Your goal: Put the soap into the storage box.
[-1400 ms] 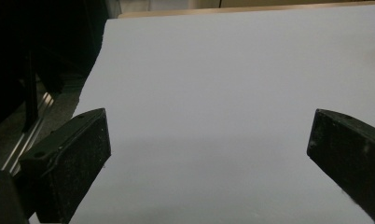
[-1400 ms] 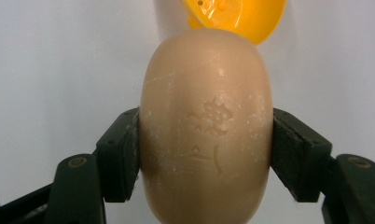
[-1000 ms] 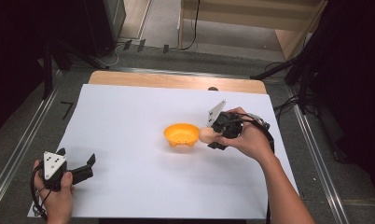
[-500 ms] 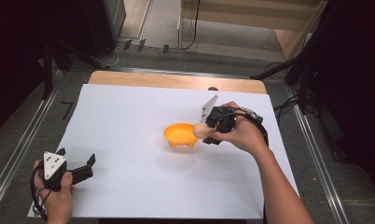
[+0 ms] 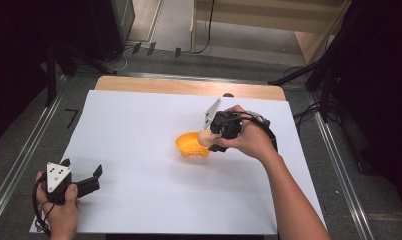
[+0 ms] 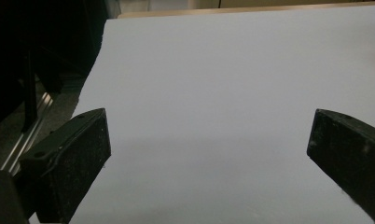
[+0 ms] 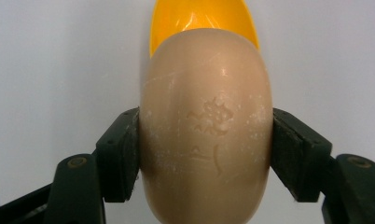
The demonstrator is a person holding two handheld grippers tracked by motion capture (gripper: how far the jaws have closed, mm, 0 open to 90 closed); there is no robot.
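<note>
Right hand-held gripper [image 7: 206, 140] clamps the tan soap bar [image 7: 206, 126] just above the orange bowl [image 5: 191, 145].

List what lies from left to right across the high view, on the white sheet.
left gripper → orange bowl → beige soap bar → right gripper shut on the bar → the person's right hand

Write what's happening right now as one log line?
right gripper: shut on beige soap | above orange dish | left gripper: open, over white sheet
</note>
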